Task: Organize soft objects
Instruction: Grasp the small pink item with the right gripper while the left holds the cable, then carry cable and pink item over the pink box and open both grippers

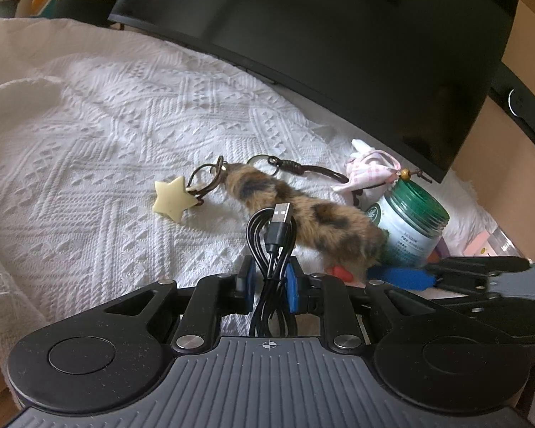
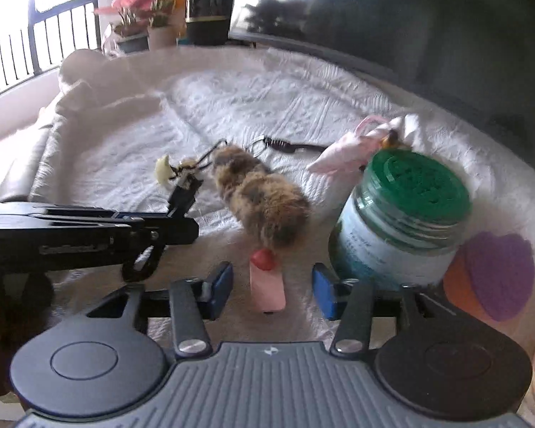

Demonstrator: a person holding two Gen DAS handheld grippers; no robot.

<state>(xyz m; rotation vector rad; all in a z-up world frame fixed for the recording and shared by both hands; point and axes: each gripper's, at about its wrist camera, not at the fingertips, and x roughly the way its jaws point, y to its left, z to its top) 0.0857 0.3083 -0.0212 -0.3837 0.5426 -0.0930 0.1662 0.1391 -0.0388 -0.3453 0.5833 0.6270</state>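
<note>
Cable (image 1: 273, 249), black and coiled, sits clamped between the blue pads of the left tongs (image 1: 271, 278), its plug end sticking up. Just beyond it a furry brown tail charm (image 1: 303, 214) lies on the white knitted cloth (image 1: 89, 135) over the worktop, with a cream star (image 1: 173, 198) on its ring. The right tongs (image 2: 271, 285) stand apart around a small pink toy with a red tip (image 2: 265, 281), pads not touching it. A green-lidded jar (image 2: 403, 214) stands just beside the tail's thick end.
</note>
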